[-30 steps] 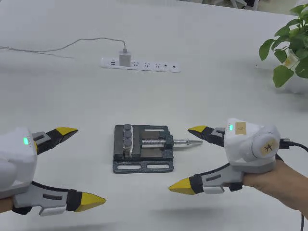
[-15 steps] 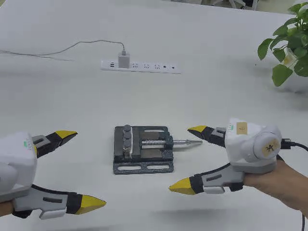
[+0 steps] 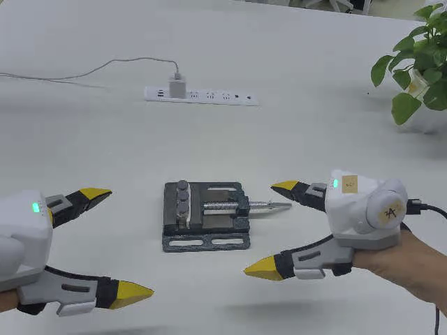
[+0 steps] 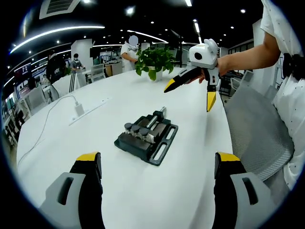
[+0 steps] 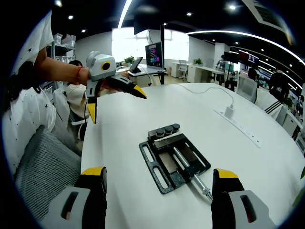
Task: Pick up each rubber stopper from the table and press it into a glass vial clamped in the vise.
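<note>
1. Sitting on the counter (image 3: 293, 132), the vise (image 3: 209, 222) is clamping three stoppered vials (image 3: 183, 197).
2. Flanking it, the left gripper (image 3: 124, 241) and right gripper (image 3: 266, 227) are hovering, fingers (image 3: 265, 266) spread wide, empty.
3. Writing on the right gripper's stickers (image 3: 389, 212) is staying illegible.

Lighting: bright, even, from ceiling strips (image 4: 62, 31); faint soft shadows on white worktop (image 3: 279, 56). Gripper views: sharp centre, fisheye-bent edges.

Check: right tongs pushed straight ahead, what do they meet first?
Probably the vise, screw handle end first; right tongs open and aimed at it. Height unclear; might pass over.
</note>
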### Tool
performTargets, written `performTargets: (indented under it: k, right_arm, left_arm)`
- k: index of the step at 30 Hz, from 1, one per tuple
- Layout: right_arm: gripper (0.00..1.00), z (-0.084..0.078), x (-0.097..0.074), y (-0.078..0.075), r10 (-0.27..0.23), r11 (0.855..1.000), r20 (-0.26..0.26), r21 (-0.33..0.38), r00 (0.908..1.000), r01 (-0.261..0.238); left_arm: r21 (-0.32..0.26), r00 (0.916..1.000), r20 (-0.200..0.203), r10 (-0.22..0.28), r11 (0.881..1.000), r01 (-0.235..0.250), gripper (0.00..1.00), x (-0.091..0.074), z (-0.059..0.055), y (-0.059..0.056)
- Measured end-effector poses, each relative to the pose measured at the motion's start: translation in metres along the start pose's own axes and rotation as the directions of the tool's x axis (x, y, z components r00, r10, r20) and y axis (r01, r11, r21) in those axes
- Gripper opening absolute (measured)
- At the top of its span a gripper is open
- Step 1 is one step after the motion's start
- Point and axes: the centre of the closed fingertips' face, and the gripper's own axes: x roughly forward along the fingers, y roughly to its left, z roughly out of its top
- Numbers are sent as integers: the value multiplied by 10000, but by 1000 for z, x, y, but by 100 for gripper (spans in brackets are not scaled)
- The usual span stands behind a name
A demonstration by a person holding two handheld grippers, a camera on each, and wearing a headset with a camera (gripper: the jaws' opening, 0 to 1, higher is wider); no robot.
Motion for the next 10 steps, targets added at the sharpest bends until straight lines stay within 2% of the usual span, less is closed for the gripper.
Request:
performTargets:
  k: [10]
  right_arm:
    - [90, 1, -1, -1, -43, 10000, -5, -30, 10000, 43]
  left_arm:
    - [-3, 10000, -5, -23, 10000, 23, 98, 0, -1, 0]
